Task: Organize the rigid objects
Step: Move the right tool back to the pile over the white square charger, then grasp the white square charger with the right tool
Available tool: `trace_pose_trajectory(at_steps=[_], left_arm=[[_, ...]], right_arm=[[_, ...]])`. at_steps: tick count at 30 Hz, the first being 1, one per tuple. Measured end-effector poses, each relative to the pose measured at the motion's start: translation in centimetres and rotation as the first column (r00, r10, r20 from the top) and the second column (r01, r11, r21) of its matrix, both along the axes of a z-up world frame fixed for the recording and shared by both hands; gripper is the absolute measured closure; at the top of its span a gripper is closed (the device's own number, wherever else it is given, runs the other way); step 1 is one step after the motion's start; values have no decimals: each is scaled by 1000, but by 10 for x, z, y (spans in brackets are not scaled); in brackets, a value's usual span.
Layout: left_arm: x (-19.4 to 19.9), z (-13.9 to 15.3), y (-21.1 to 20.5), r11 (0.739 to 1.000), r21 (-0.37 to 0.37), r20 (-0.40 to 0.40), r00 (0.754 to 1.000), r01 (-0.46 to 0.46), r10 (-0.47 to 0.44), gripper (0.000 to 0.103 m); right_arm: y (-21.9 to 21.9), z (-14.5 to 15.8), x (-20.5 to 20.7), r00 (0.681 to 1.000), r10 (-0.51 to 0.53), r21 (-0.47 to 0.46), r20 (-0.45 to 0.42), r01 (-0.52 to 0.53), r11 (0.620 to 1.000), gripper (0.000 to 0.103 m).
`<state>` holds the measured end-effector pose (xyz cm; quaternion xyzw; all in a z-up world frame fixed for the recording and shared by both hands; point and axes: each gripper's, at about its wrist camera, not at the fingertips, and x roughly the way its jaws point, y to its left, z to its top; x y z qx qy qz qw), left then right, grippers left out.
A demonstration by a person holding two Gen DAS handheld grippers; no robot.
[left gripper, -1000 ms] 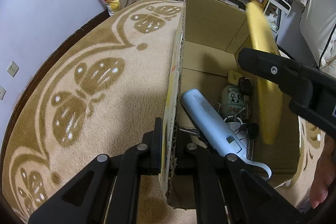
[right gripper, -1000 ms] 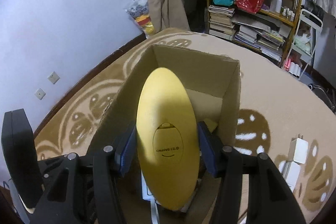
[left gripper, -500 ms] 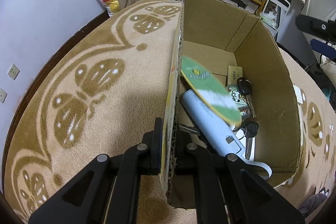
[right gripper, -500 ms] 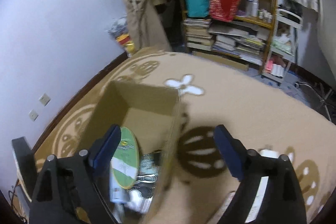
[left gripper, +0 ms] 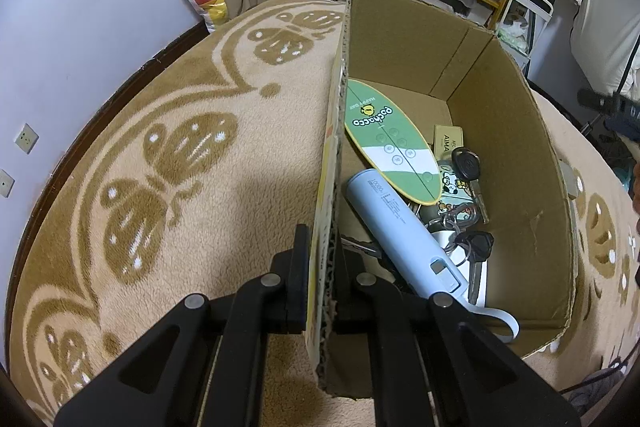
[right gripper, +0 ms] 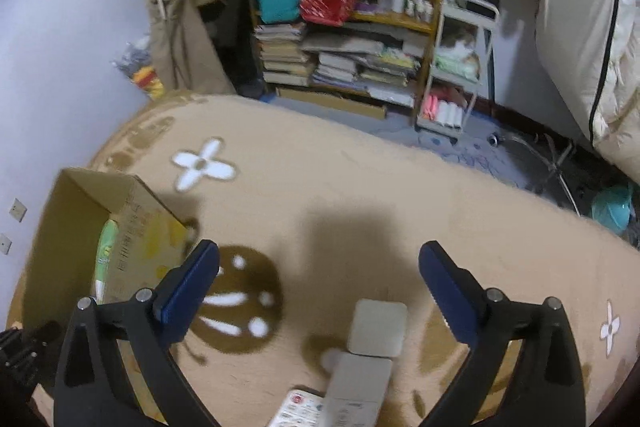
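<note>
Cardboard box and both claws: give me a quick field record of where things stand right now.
left claw: shut on cardboard box side wall
right claw: open, empty, over the rug
in box: green oval board, blue power bank, keys
outside box: grey square items on the rug below the right claw

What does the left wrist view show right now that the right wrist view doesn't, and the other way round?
Only the left wrist view shows the left gripper clamped on the cardboard box wall, and the box contents: pale blue cylindrical power bank, black-headed keys, small tan box.

Only the right wrist view shows the open right gripper over the carpet, with flat grey square tins lying below it.

Both show the open brown cardboard box and the green-and-white oval board inside it, plus the patterned beige carpet.
</note>
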<state>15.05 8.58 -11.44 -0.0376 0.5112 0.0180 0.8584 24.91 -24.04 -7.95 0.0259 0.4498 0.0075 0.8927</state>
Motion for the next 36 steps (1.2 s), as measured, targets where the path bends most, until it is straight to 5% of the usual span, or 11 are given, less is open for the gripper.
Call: trace_pose_trajectory(at_steps=[14,21,24,27,36], left_arm=[[0,0,-1,1000,28,4,1000,9,-9,96],[-1,1,-2,1000,26,4,1000,9,-9,96],[-1,1,-2,1000,23,4,1000,8,-9,96],[-1,1,-2,1000,24,3,1000,8,-9,96],[-1,1,-2,1000,26,4,1000,8,-8,96]], right_arm=[[-25,-61,-4,994,-42,-3,-98,41,999,0],[-36,-93,-4,974,-97,32,-206,106,994,17],[-44,-107,-4,954,-133,37,-270,149,988,43],[-50,-106,-9,953,-159,23,-259,171,985,55],[-50,-80,-16,972,-143,6,-187,147,989,55]])
